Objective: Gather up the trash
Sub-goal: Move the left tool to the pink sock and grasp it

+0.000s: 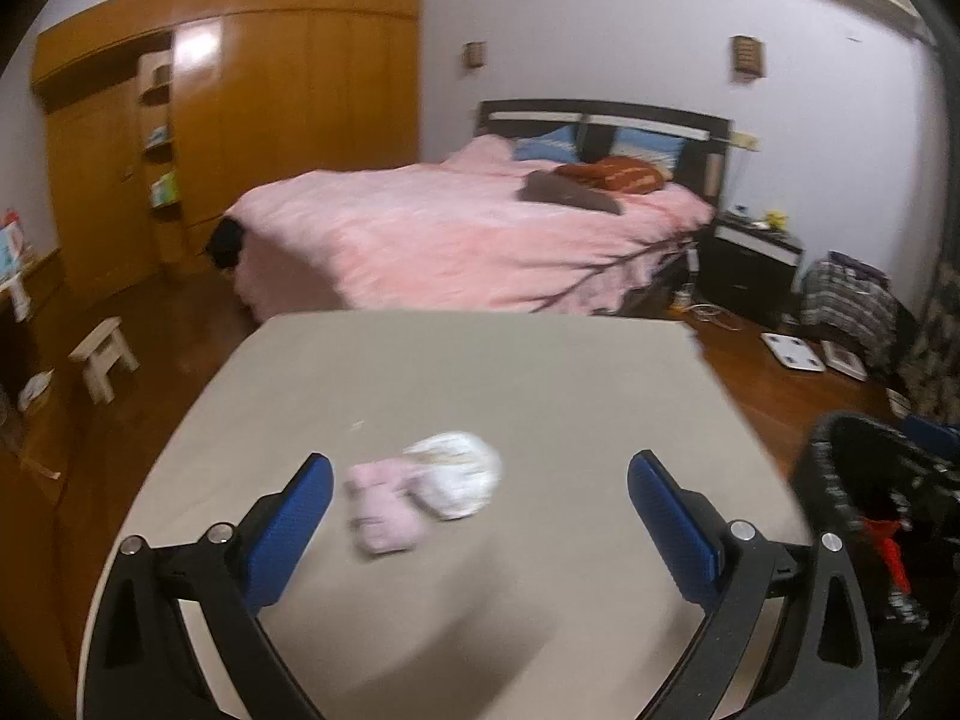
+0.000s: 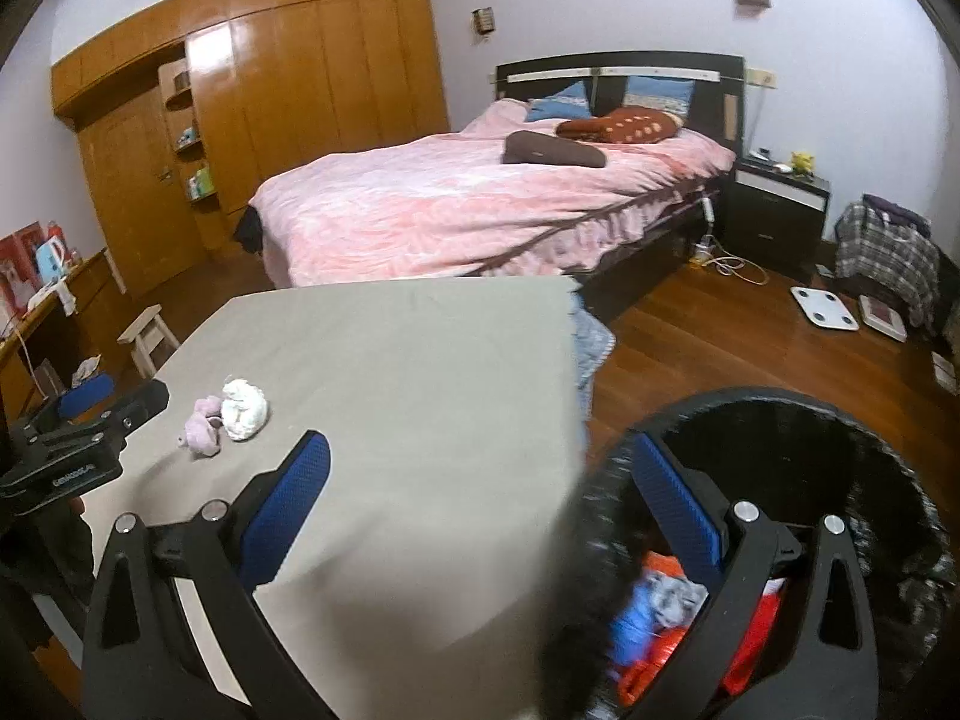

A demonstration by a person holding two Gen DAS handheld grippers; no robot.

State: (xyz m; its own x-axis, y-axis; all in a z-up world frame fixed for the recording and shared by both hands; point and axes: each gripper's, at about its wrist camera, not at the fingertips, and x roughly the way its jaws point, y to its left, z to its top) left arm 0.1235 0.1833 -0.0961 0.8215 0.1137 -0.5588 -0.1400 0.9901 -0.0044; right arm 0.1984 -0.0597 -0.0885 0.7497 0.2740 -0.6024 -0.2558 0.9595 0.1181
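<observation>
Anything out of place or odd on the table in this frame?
Only the trash itself: a crumpled white wad and a pink scrap, touching, lie on the grey table. Nothing looks spilled or damaged. Both grippers, left and right, are open and empty; the black bin stands beside the table.

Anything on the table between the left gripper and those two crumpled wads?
Nothing: in the left wrist view, only bare grey tabletop lies between the open left gripper and the pink crumpled wad and white crumpled wad.
</observation>
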